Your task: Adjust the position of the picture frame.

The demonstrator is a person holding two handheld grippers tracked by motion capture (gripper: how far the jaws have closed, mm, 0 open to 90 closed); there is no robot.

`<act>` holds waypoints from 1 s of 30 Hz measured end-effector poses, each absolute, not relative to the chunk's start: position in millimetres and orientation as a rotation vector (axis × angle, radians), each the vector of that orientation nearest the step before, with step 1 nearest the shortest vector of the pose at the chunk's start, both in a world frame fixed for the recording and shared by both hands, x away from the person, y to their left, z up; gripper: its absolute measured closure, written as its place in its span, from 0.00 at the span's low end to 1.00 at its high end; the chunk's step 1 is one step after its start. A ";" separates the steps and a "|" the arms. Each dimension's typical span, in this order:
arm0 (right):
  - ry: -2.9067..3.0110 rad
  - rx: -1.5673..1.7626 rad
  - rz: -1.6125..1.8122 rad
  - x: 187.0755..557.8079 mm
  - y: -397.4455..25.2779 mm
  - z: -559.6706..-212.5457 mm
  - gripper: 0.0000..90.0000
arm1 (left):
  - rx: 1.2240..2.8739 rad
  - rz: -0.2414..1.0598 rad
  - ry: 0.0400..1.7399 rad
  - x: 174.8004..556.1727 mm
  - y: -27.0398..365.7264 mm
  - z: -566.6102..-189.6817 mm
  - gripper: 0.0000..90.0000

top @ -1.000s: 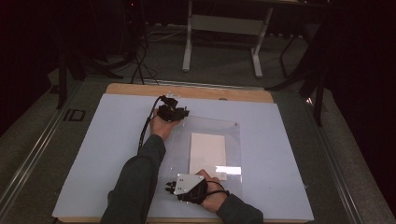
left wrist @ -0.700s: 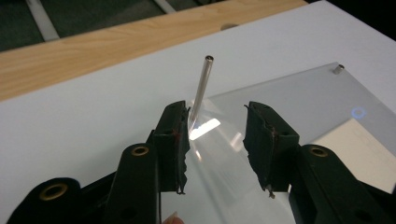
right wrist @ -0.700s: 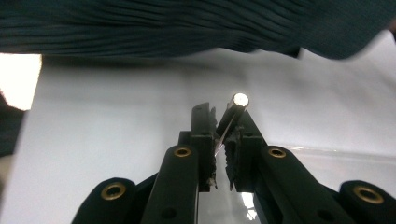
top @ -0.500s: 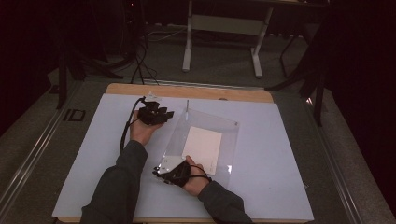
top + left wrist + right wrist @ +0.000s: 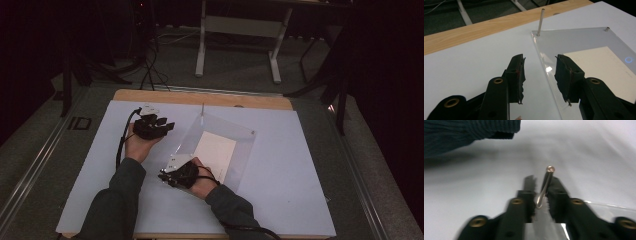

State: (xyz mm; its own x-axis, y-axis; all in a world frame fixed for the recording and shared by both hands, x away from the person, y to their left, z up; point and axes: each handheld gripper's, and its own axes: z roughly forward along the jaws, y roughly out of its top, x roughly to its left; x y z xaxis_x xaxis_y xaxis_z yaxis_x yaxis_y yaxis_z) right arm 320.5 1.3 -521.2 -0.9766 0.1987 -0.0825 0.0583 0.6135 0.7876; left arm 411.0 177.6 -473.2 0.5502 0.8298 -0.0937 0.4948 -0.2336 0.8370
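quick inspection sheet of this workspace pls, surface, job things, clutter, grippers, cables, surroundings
surface: white sheet over a wooden table.
job's things: clear acrylic frame lying flat, pale card inside; metal pins stand at corners, one tall pin at the far corner.
clutter: nothing seen.
grippers: left gripper open, its jaws either side of the frame's edge; right gripper closed on a near corner pin.
cables: black cable trails from the left gripper; more on the floor behind.
surroundings: dark room, white stand beyond the table.
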 end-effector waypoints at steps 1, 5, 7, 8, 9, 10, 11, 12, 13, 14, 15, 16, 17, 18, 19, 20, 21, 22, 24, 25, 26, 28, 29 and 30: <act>2.676 0.206 1.303 319.8 -1.8 -519.6 0.75 | 1.890 0.469 1.080 408.5 177.6 -473.0 0.64; 2.671 0.182 1.315 318.1 -15.0 -512.7 0.67 | 1.871 0.469 1.088 396.9 179.0 -473.5 0.63; 2.654 0.202 1.336 321.7 -33.5 -506.8 0.65 | 1.847 0.466 1.096 384.9 181.2 -475.8 0.63; 2.653 0.224 1.342 324.3 -40.4 -505.3 0.65 | 1.847 0.469 1.097 380.3 181.9 -476.5 0.62; 2.643 0.250 1.339 327.8 -46.9 -504.1 0.64 | 1.839 0.472 1.095 375.9 182.8 -477.1 0.62; 2.632 0.276 1.328 332.4 -53.5 -503.5 0.64 | 1.832 0.460 1.093 371.8 184.0 -477.6 0.62; 2.625 0.310 1.328 337.1 -59.9 -503.1 0.64 | 1.835 0.459 1.088 367.6 184.9 -477.6 0.61; 2.614 0.346 1.326 341.9 -66.1 -502.9 0.64 | 1.833 0.464 1.087 363.4 185.5 -477.5 0.60; 2.605 0.383 1.324 346.4 -71.9 -503.0 0.64 | 1.828 0.461 1.086 359.5 186.3 -477.6 0.59; 2.596 0.413 1.320 351.0 -77.1 -503.0 0.64 | 1.830 0.456 1.078 356.0 186.9 -477.7 0.59; 2.588 0.440 1.319 355.2 -82.1 -503.3 0.64 | 1.834 0.461 1.076 352.5 186.9 -477.8 0.58; 2.577 0.462 1.320 359.5 -86.3 -503.7 0.64 | 1.833 0.462 1.075 349.3 186.7 -477.8 0.58; 2.572 0.487 1.309 363.0 -90.1 -503.8 0.64 | 1.835 0.454 1.069 346.3 186.8 -477.6 0.57; 2.564 0.510 1.307 366.3 -93.4 -504.0 0.64 | 1.837 0.447 1.063 343.0 186.8 -477.4 0.56; 2.556 0.530 1.306 369.5 -96.4 -504.1 0.64 | 1.828 0.451 1.060 339.2 186.0 -477.6 0.56; 2.548 0.545 1.308 372.9 -99.1 -504.4 0.63 | 1.827 0.446 1.054 335.3 185.2 -478.2 0.55; 2.541 0.558 1.303 376.1 -101.5 -504.6 0.63 | 1.832 0.447 1.045 331.4 184.2 -478.9 0.55; 2.535 0.577 1.298 379.1 -103.5 -505.2 0.63 | 1.836 0.450 1.041 327.8 183.6 -479.6 0.54; 2.526 0.619 1.293 385.8 -107.9 -506.8 0.63 | 1.831 0.436 1.037 321.8 182.1 -482.3 0.53; 2.522 0.629 1.291 387.9 -109.2 -507.5 0.63 | 1.840 0.446 1.035 317.7 180.3 -483.8 0.53; 2.513 0.643 1.282 390.8 -110.9 -508.7 0.63 | 1.844 0.451 1.025 314.7 179.2 -484.8 0.53; 2.510 0.665 1.281 394.8 -113.7 -510.6 0.63 | 1.835 0.447 1.017 309.3 177.7 -485.8 0.53; 2.508 0.676 1.276 396.4 -114.9 -511.6 0.63 | 1.835 0.447 1.017 309.3 177.7 -485.8 0.53; 2.506 0.684 1.274 397.8 -115.8 -512.8 0.63 | 1.828 0.448 1.013 306.7 177.1 -485.8 0.53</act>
State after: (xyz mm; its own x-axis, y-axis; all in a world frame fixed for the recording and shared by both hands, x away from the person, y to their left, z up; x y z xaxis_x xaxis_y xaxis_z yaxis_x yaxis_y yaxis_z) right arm 397.8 -115.8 -512.8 -0.8592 0.5116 -0.0080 0.2950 0.5081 0.8092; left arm 306.7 177.1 -485.8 0.5870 0.8000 -0.1244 0.4464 -0.1916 0.8741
